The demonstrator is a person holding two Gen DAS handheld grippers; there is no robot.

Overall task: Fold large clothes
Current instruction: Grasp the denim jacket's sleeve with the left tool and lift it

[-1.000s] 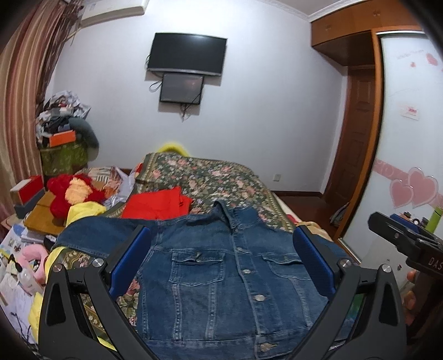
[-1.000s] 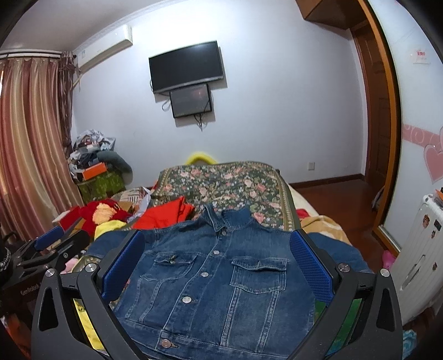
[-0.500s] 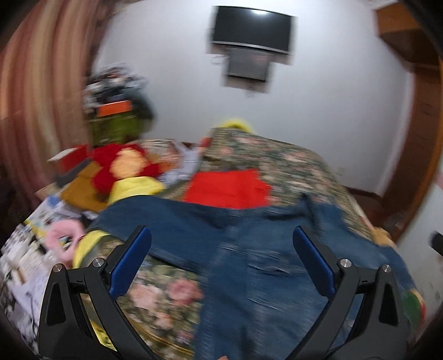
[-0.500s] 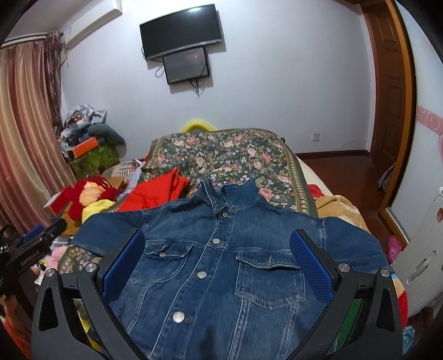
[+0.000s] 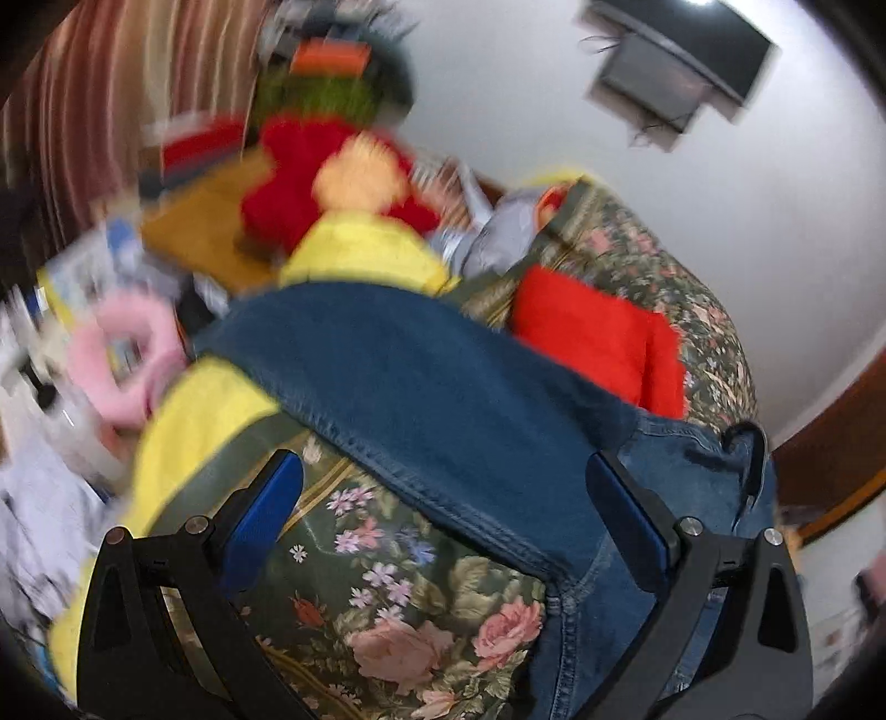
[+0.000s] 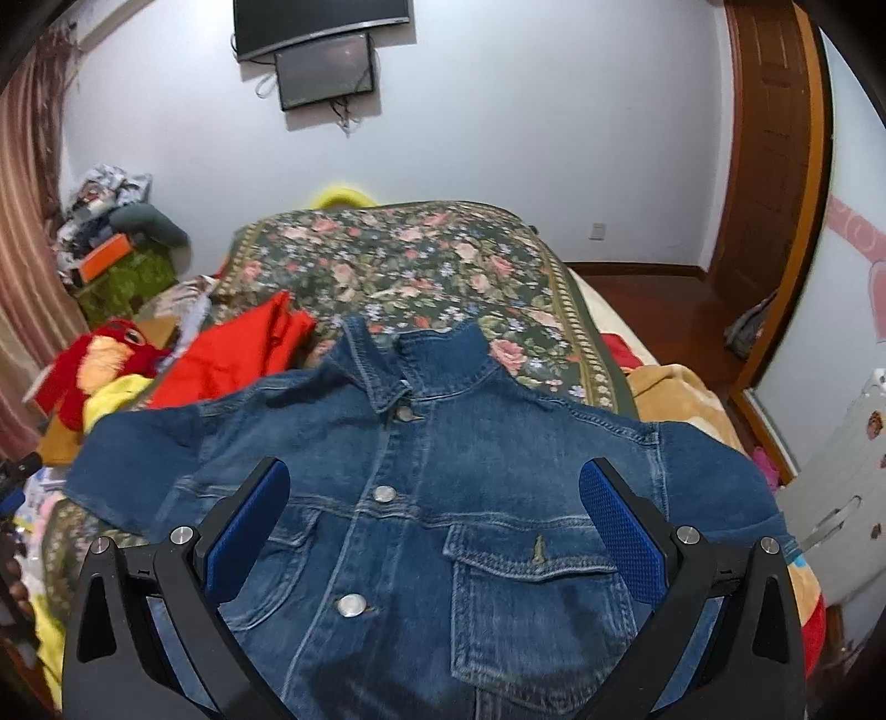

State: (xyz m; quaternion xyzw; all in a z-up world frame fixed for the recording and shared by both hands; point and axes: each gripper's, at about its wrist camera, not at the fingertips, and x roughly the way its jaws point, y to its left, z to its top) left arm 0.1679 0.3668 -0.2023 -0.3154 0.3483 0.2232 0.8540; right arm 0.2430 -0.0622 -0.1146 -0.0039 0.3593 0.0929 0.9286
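Left gripper [image 5: 443, 493] has its jaws spread wide with nothing between them, just hanging over the jacket sleeve [image 5: 421, 387] where it crosses the bedspread [image 5: 398, 603]. The blue pads [image 5: 260, 526] look rubbery against the black plastic frame. That whole view is tilted and smeared with blur, so fine detail is hard to make out.

Right gripper [image 6: 434, 509] is the same deal, wide open and holding nothing, sitting above the chest of the denim jacket [image 6: 498, 459]. I can't tell if the fingertips actually touch the fabric.

The jacket lies flat, front side up, buttoned, on the flowery bedspread, collar [image 6: 421, 360] pointing toward the far wall and both sleeves spread out to the sides. It's heavy mid-blue denim with pale stitching, round metal buttons [image 6: 385, 493] down the middle and a flap pocket [image 6: 534, 559] on the chest.

The bedspread is dark green with woven pink roses and a gold border. A folded red garment [image 6: 238, 354] sits just past the jacket's shoulder on the left. Further left there's a fuzzy red and yellow plush toy [image 6: 105, 360], some yellow fabric [image 5: 365, 255] and a pile of clutter by the striped curtain [image 6: 27, 232]. A flat TV [image 6: 321, 22] hangs on the white wall, and a tan blanket [image 6: 681, 393] pokes out on the right.
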